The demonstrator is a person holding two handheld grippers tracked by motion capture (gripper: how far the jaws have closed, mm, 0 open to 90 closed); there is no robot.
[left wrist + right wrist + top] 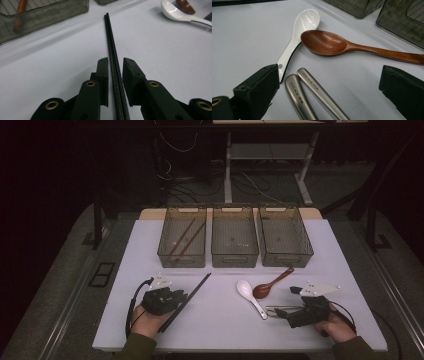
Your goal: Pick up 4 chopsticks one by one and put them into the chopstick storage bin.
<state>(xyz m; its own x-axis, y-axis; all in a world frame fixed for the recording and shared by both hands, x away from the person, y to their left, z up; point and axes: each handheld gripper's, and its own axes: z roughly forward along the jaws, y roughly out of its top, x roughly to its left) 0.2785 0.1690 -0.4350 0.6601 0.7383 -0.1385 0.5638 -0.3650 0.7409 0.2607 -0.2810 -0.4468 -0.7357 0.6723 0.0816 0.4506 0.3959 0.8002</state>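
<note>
Meanwhile, the left hand-held gripper straddles the black chopsticks, jaws nearly clenched but not yet pressing, the pair lying lengthwise from it toward the left bin on the tabletop.

Dim room, table lit from above — soft shadows, glare on white spoon.

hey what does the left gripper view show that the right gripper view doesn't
Left gripper view: the left gripper straddling the black chopsticks, and a bin with a brown chopstick inside.

Right gripper view: the right gripper, jaws wide apart, over two metal handles.

Both: the white spoon, the wooden spoon and the white table.
</note>
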